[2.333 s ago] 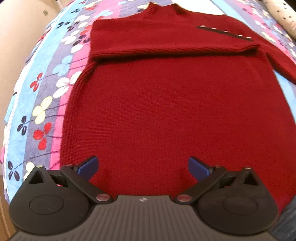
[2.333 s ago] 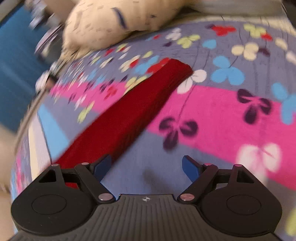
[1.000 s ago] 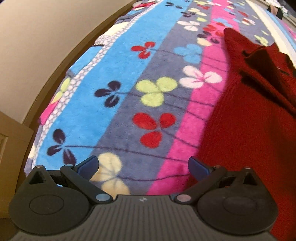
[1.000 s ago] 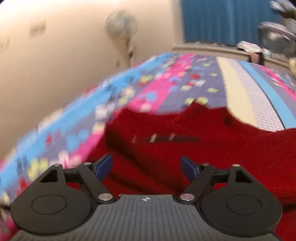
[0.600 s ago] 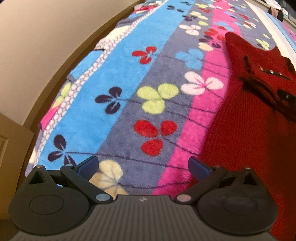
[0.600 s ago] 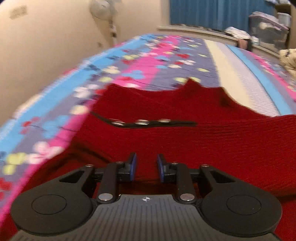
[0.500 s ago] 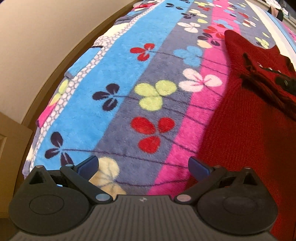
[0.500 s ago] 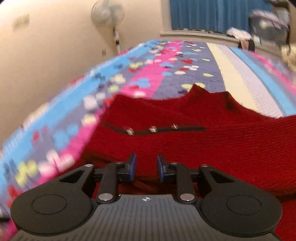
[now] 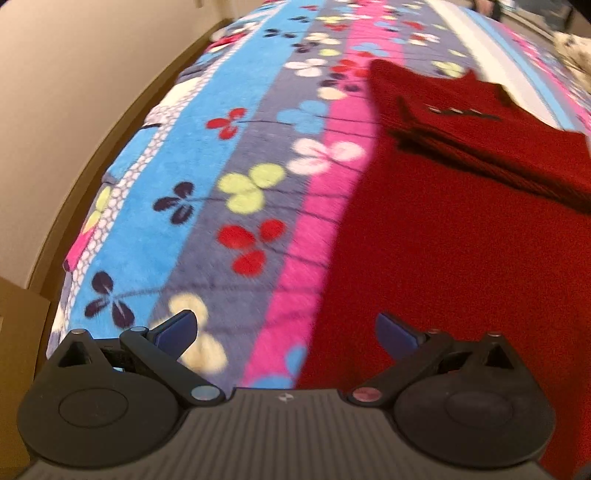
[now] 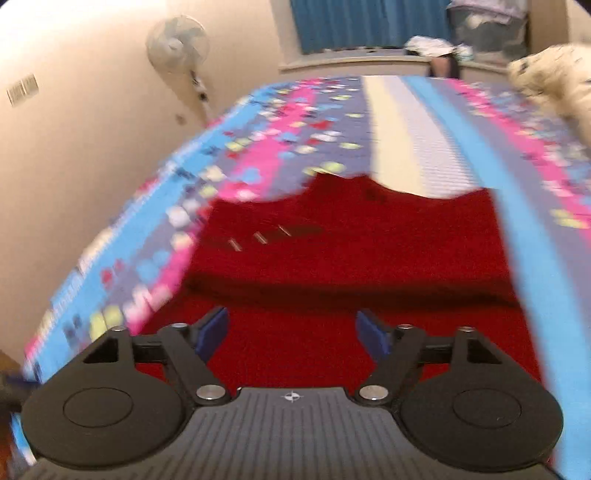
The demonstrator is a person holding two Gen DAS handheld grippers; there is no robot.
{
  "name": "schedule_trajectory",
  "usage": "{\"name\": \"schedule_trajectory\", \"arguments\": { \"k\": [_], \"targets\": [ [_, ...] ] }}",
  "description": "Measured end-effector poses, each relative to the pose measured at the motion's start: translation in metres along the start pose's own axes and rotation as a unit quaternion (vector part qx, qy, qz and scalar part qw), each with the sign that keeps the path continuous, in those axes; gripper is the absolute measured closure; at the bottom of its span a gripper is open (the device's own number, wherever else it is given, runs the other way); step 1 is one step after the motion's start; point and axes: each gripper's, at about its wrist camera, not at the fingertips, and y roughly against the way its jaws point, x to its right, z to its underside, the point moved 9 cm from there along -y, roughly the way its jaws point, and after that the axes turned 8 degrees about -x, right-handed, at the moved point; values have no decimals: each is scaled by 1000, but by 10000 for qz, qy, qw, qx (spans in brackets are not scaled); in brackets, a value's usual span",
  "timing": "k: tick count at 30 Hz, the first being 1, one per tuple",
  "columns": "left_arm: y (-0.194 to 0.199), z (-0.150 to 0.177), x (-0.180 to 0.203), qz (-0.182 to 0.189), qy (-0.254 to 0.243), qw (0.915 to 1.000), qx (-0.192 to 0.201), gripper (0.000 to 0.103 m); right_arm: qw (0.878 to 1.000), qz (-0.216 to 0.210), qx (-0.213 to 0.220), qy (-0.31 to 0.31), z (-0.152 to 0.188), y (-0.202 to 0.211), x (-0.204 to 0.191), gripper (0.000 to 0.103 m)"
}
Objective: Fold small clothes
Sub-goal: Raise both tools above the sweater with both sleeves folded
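A big blanket covers the bed — it has blue, grey and pink stripes with little flowers all over. A wall runs along its left side. In the right wrist view there is a blue curtain far at the back and a white fan standing by the wall.

The red sweater lies flat on the blanket, with one long side along the pink stripe. A sleeve is folded across the top part of it, and a dark strip with small shiny buttons sits on that sleeve (the picture is blurry there).

The left gripper is wide apart and holds nothing. It hangs over the sweater's left edge — one blue fingertip is above the blanket, the other above the red knit.

The right gripper is wide apart too, and empty. It hangs over the middle of the sweater, just below the folded sleeve.
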Motion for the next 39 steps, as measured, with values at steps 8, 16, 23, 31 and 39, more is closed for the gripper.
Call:
{"name": "schedule_trajectory", "arguments": {
  "k": [8,16,23,31,39],
  "targets": [
    [58,92,31,414,-508,9978,-26,0,9862,491,-1154,-1077,125,107,14,20],
    [114,149,35,520,-738,9950,437,0,9914,569,-608,-1007,167,184,-11,18],
    [146,167,30,524,-692,9933,763,0,9957,490,-366,-693,180,213,-32,18],
    [164,179,37,528,-864,9899,994,0,9976,363,-194,-565,188,233,-43,18],
    [156,178,36,497,-956,9898,935,0,9973,238,-322,-618,191,225,-45,18]
  ]
}}
